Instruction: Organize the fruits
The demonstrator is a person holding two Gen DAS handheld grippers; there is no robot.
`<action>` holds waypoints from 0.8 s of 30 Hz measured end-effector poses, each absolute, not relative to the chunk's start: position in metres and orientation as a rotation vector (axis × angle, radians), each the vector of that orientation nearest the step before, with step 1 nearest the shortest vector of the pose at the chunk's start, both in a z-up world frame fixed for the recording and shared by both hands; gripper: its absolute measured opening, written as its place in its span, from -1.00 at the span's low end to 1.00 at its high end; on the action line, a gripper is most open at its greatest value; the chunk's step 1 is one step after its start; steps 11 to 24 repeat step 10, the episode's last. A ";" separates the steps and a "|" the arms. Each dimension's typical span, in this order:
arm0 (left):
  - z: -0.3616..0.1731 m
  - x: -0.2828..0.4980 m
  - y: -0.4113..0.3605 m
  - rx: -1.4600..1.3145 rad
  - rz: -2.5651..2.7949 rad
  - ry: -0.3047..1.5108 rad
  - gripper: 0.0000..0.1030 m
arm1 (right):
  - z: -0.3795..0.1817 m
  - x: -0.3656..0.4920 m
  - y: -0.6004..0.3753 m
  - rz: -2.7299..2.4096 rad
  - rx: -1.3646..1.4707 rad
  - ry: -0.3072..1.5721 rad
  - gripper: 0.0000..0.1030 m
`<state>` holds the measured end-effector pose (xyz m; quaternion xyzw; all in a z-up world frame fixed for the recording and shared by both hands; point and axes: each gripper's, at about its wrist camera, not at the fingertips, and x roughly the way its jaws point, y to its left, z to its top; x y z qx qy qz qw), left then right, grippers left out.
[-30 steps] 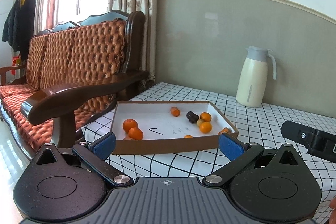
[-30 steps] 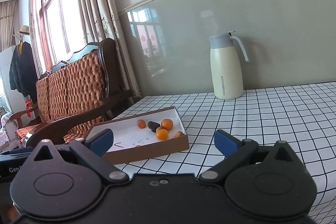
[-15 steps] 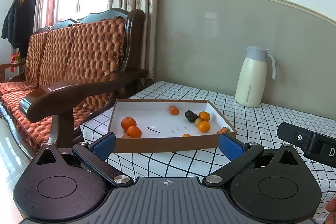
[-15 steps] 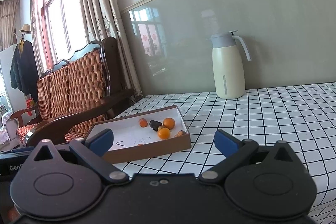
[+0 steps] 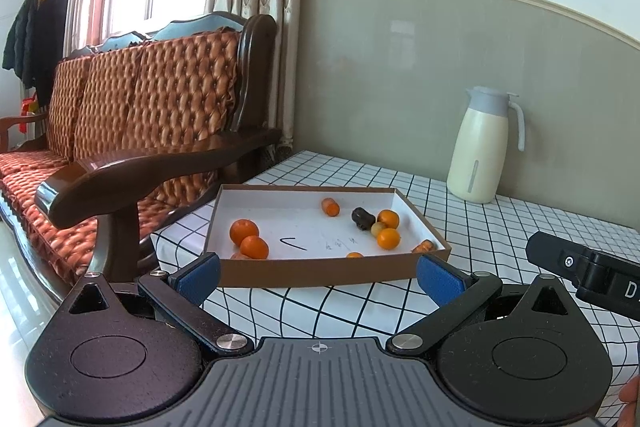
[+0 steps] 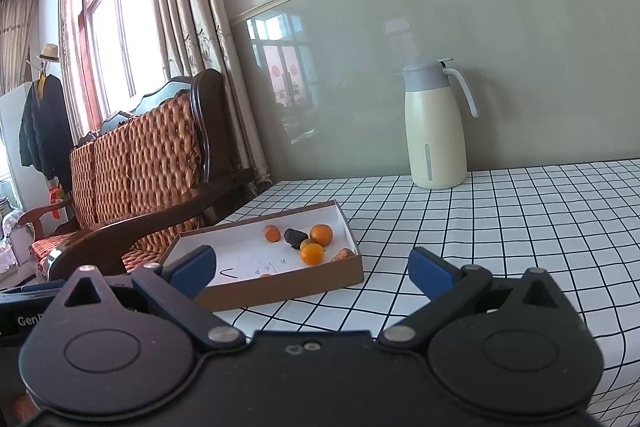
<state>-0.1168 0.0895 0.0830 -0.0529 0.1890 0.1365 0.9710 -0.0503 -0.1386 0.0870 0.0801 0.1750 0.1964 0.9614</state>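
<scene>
A shallow cardboard box [image 5: 320, 269] with a white floor sits on the checked tablecloth near the table's left edge. It holds several oranges: two at its left [image 5: 249, 238], others at its right [image 5: 388, 238], plus a dark brown fruit [image 5: 362, 218]. My left gripper [image 5: 318, 277] is open and empty, just in front of the box's near wall. My right gripper [image 6: 310, 265] is open and empty, to the right of and behind the box [image 6: 280, 285]. The same oranges [image 6: 312, 253] and dark fruit [image 6: 295, 237] show there.
A cream thermos jug [image 5: 482, 147] stands at the back by the wall, also in the right wrist view [image 6: 436, 127]. A wooden sofa with orange cushions [image 5: 132, 131] is left of the table. The right gripper's body [image 5: 588, 275] shows at the right.
Both grippers have drawn back and risen slightly; the box looks a little farther and lower in view. Jaws stay open. The fruit has not moved.
</scene>
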 end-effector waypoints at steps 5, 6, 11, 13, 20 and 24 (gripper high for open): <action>0.081 -0.118 0.088 -0.107 0.251 0.377 1.00 | 0.086 -0.050 -0.137 0.396 0.156 0.357 0.88; 0.080 -0.118 0.088 -0.113 0.240 0.373 1.00 | 0.086 -0.050 -0.136 0.398 0.153 0.360 0.88; 0.077 -0.119 0.089 -0.126 0.232 0.363 1.00 | 0.085 -0.050 -0.132 0.398 0.140 0.368 0.88; 0.077 -0.119 0.089 -0.126 0.232 0.363 1.00 | 0.085 -0.050 -0.132 0.398 0.140 0.368 0.88; 0.077 -0.119 0.089 -0.126 0.232 0.363 1.00 | 0.085 -0.050 -0.132 0.398 0.140 0.368 0.88; 0.077 -0.119 0.089 -0.126 0.232 0.363 1.00 | 0.085 -0.050 -0.132 0.398 0.140 0.368 0.88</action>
